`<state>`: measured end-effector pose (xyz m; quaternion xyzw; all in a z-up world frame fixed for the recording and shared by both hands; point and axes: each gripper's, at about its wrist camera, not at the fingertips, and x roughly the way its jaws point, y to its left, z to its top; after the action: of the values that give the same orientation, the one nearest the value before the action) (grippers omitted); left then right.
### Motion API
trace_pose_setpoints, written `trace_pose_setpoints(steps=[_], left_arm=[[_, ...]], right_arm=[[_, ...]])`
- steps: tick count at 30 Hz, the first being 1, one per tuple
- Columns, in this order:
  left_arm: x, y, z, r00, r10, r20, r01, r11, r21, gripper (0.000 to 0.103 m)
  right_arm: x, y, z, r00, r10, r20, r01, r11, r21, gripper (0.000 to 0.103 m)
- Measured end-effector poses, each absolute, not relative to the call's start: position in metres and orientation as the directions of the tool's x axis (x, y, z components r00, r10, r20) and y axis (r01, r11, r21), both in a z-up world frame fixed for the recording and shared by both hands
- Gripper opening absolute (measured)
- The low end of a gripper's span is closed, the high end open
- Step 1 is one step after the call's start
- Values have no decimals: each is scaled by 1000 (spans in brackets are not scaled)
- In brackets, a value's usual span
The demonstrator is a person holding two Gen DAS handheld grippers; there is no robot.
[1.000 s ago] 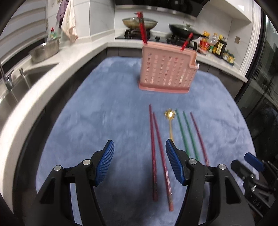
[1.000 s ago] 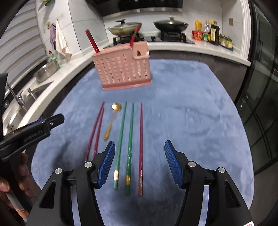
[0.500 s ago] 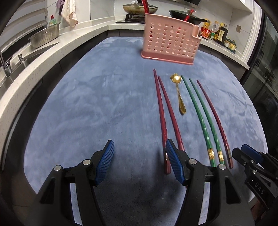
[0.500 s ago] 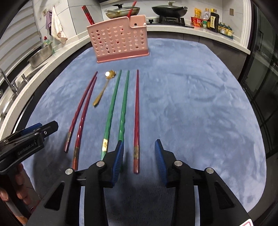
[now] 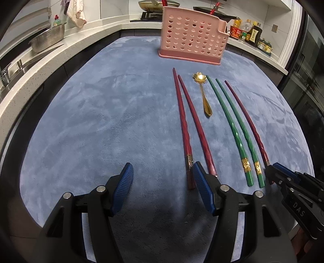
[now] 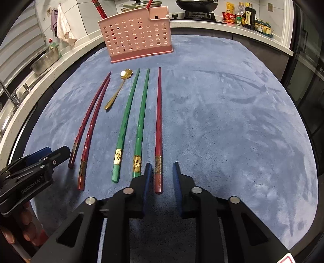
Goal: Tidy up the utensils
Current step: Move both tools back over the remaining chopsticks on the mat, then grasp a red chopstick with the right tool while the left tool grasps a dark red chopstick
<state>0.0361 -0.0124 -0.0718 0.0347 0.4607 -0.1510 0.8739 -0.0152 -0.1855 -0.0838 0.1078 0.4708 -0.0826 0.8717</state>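
Observation:
On the blue mat lie two dark red chopsticks (image 5: 185,123), a gold spoon (image 5: 203,93), two green chopsticks (image 6: 131,121) and a single red chopstick (image 6: 159,125). A pink perforated utensil holder (image 6: 137,36) stands at the mat's far end with red chopsticks in it. My right gripper (image 6: 161,178) is low over the mat, its narrowly open jaws on either side of the single red chopstick's thick end, a gap showing on each side. My left gripper (image 5: 162,182) is wide open and empty, its right finger next to the dark red pair's thick ends.
A white counter runs along the left and far sides, with a sink, tap and steel colander (image 5: 48,39) at left. A stove with pans (image 6: 194,5) and several bottles (image 6: 243,17) stand behind the holder. The mat (image 6: 232,121) is bare right of the utensils.
Both grippers have come down and forward toward the utensils' near ends. My right gripper's jaws have narrowed around the single red chopstick's thick end. The left jaws stay wide open.

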Motion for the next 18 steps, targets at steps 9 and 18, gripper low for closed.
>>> trace_pose_setpoints(steps=[9, 18], left_arm=[[33, -19, -76, 514, -245, -822, 319, 944, -82, 58], [37, -20, -80, 522, -234, -820, 312, 947, -72, 54]], right_arm=[[-15, -186, -86, 548, -43, -836, 242, 964, 109, 11], [-15, -186, -87, 547, -43, -836, 243, 964, 109, 11]])
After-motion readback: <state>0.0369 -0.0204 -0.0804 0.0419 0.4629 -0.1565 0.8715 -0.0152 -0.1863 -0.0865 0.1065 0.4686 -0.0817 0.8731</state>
